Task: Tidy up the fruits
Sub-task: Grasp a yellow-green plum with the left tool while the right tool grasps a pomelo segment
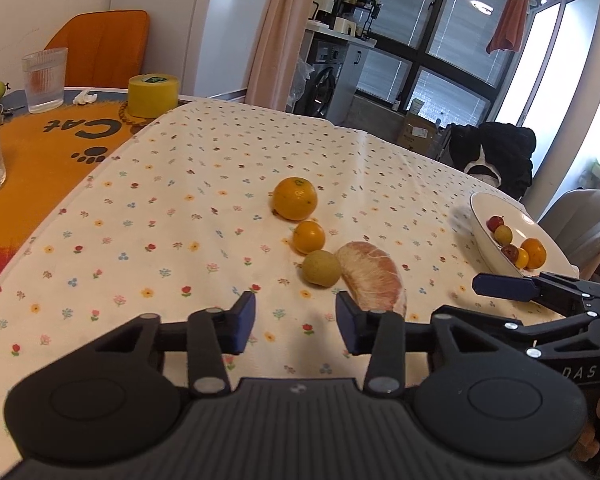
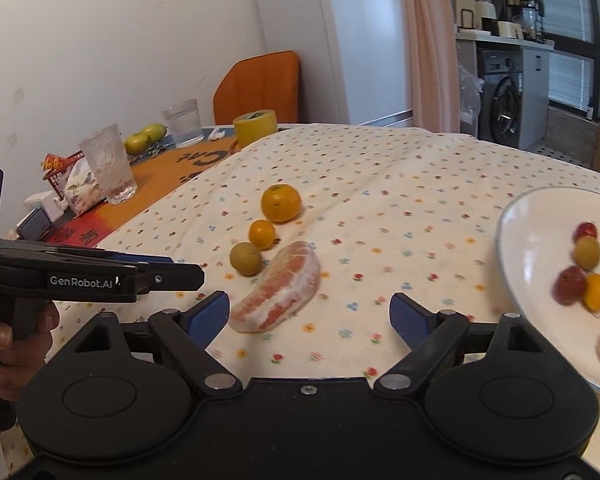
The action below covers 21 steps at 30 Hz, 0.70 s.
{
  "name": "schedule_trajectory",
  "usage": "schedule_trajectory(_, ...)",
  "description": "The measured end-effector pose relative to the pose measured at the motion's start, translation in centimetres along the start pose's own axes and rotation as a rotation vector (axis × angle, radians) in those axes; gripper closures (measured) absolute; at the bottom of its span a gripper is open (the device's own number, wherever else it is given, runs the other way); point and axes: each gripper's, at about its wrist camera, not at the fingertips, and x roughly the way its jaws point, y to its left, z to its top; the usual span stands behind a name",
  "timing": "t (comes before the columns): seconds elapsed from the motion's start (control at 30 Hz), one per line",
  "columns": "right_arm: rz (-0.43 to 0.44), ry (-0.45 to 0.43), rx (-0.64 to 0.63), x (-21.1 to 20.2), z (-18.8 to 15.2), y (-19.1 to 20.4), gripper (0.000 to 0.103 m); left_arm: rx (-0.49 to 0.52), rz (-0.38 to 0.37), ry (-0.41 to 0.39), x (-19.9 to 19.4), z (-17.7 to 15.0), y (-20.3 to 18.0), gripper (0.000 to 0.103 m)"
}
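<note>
On the flowered tablecloth lie a large orange [image 1: 295,198] [image 2: 281,203], a small orange [image 1: 308,236] [image 2: 261,233], a green-yellow fruit [image 1: 321,268] [image 2: 245,258] and a peeled pomelo segment [image 1: 372,278] [image 2: 278,292]. A white bowl [image 1: 485,236] [image 2: 528,248] at the right holds several small fruits. My left gripper [image 1: 296,322] is open, empty, just short of the pomelo segment. My right gripper [image 2: 310,318] is open and empty, the segment near its left finger; it also shows at the right of the left wrist view [image 1: 504,286].
An orange cat-print mat [image 1: 40,148] at the left carries two glasses [image 1: 45,80] [image 2: 109,170], a yellow tape roll [image 1: 153,95] [image 2: 255,127], green apples [image 2: 144,138] and small boxes. An orange chair [image 1: 104,46] stands behind. A hand [image 2: 4,344] grips the left handle.
</note>
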Motion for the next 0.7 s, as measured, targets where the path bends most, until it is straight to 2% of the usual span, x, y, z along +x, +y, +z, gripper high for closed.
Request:
schedule_trajectory(0.17,0.006,0.021,-0.014,1.6,0.5,0.9,0.018,-0.013,-0.015,0.008,0.4,0.1,0.7,0.079)
schedule_trajectory(0.43,-0.004,0.069,-0.027,4.4,1.1,1.8,0.027,-0.037,-0.038,0.027,1.4,0.6,1.2,0.08)
schedule_trajectory(0.47,-0.007,0.076,-0.033,4.6,1.1,2.0,0.032,-0.043,-0.031,0.028,1.5,0.7,1.2,0.079)
schedule_trajectory(0.6,-0.048,0.081,-0.084,5.0,1.0,2.5,0.036,-0.06,-0.044,0.029,1.8,1.1,1.5,0.073)
schedule_trajectory(0.7,-0.051,0.085,-0.079,4.7,1.0,2.3,0.039,-0.053,-0.036,0.019,2.0,1.4,1.2,0.053)
